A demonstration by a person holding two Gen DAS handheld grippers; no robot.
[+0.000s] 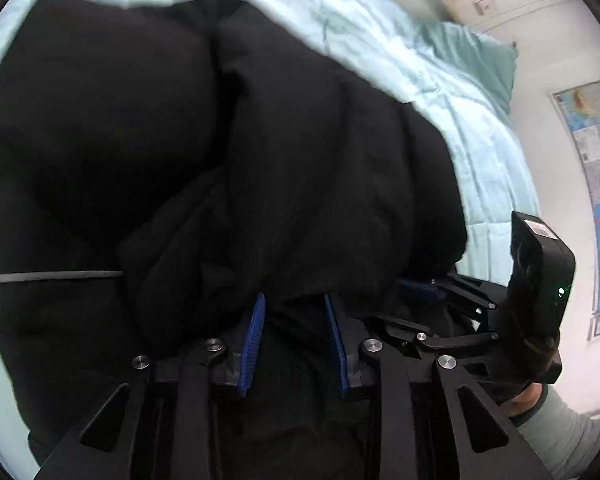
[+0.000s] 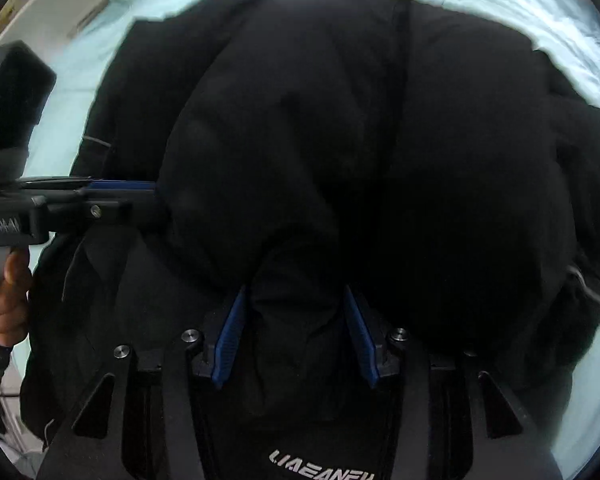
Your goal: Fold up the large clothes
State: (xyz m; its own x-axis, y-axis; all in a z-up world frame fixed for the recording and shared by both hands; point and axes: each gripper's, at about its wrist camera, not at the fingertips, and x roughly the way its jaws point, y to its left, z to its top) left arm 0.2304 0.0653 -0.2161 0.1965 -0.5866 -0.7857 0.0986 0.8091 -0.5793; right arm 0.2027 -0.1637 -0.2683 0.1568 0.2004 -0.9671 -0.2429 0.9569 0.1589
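Observation:
A puffy black jacket lies bunched on a pale green bed cover and fills both views. My left gripper points down into it, blue pads a little apart, with a fold draped over the tips and dark cloth in the gap. My right gripper stands wider, its pads clear of the wrinkled cloth below them. The two grippers are close together: the right gripper shows at the jacket's right edge in the left wrist view, and the left gripper reaches under a fold in the right wrist view.
A green pillow lies at the far end of the bed. A coloured map hangs on the white wall to the right. A person's hand grips the left tool's handle. A grey zipper strip runs along the jacket's left side.

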